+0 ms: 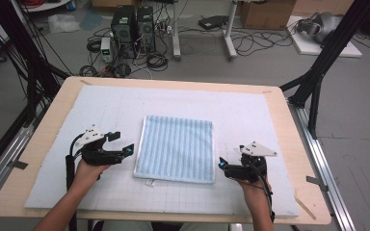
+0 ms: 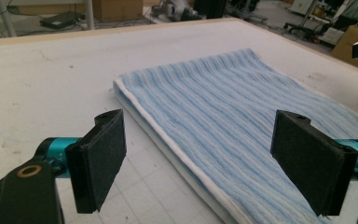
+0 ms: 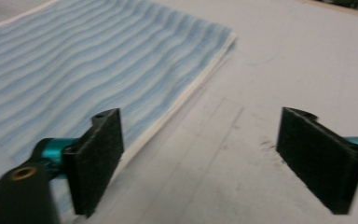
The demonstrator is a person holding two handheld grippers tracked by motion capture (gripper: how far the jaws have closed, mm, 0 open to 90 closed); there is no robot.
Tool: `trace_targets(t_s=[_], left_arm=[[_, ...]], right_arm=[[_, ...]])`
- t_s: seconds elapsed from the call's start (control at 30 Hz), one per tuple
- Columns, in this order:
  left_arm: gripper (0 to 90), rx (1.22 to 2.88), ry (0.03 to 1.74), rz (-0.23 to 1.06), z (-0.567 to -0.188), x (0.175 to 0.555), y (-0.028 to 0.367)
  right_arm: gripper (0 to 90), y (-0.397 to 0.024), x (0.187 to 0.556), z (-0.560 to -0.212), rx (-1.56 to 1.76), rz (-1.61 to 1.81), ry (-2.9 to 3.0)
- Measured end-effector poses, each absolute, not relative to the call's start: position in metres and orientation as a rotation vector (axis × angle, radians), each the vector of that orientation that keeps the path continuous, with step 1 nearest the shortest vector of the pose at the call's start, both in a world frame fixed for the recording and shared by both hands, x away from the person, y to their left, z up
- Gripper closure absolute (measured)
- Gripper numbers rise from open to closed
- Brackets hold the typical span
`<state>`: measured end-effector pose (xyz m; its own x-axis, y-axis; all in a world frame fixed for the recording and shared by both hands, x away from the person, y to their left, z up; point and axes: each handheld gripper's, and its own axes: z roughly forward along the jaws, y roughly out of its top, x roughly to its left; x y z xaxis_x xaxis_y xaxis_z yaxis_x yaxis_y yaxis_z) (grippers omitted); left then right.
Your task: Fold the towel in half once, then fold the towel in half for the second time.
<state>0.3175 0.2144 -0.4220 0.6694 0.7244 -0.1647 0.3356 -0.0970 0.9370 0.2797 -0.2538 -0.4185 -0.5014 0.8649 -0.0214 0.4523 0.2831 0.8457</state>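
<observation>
Here the folded towel (image 1: 177, 148) lies flat in the middle of the white mat (image 1: 250, 115) that covers the desk (image 1: 289, 144). It is light blue with paler stripes and a white edge, and its layers are stacked quite evenly; a small white tag shows at its near edge in the high view. The left hand-held gripper (image 1: 124, 143) is just beside the left edge of the towel, near the front corner, and its jaws stand wide apart with nothing between them. In the left gripper view the towel (image 2: 223, 121) lies under and beyond the open jaws, which do not touch it. The right hand-held gripper (image 1: 222, 166) is close to the right front corner of the towel, and its jaws are also apart and empty. In the right gripper view the towel (image 3: 88, 70) edge runs past the left jaw, and the bare mat (image 3: 270, 60) is under the right one. Each hand (image 1: 87, 174) holds its gripper from the near side of the desk.
</observation>
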Motion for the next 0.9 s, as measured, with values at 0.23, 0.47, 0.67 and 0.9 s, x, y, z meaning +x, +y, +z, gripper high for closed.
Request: trace_targets(t_s=[0.23, 0.47, 0.67, 0.9], left_arm=[[18.8, 1.668, 0.871, 0.415, -0.418, 0.327, 0.221], [19.0, 1.675, 0.878, 0.401, -0.419, 0.332, 0.222], [19.0, 1.690, 0.892, 0.386, -0.422, 0.335, 0.220], [19.0, 1.690, 0.907, 0.361, -0.423, 0.337, 0.222]], right_arm=[[10.8, -0.263, 0.293, -0.416, 1.182, 1.132, 2.043], [10.8, -0.261, 0.305, -0.413, 1.166, 1.135, 2.052], [10.8, -0.264, 0.309, -0.414, 1.176, 1.133, 2.051], [10.7, -0.265, 0.310, -0.415, 1.174, 1.134, 2.056]])
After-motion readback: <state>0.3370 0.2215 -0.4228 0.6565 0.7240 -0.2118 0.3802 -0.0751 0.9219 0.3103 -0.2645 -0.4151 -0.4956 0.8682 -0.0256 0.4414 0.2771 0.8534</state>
